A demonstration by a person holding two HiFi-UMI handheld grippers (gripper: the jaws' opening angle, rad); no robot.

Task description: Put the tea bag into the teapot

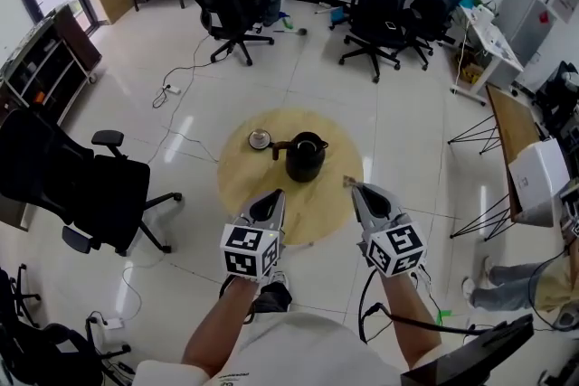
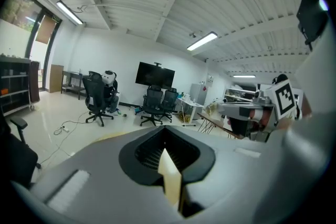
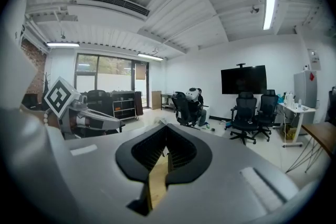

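Note:
A black teapot (image 1: 306, 156) stands at the middle of a round wooden table (image 1: 244, 181), its spout to the left. In the head view my right gripper (image 1: 355, 188) hovers over the table's right edge, right of and nearer than the teapot. Its jaws are drawn together on a small pale tea bag (image 1: 347, 182), which also shows as a white scrap of tea bag (image 3: 166, 151) between the jaws in the right gripper view. My left gripper (image 1: 274, 197) hangs over the table's near edge, in front of the teapot, shut with nothing in it. Both point level across the room.
A small round dish (image 1: 260, 138) sits left of the teapot. Black office chairs stand at the left (image 1: 72, 181) and at the back (image 1: 231, 4). A cable (image 1: 181, 136) trails over the tiled floor, and a desk with wire legs (image 1: 511, 136) is at the right.

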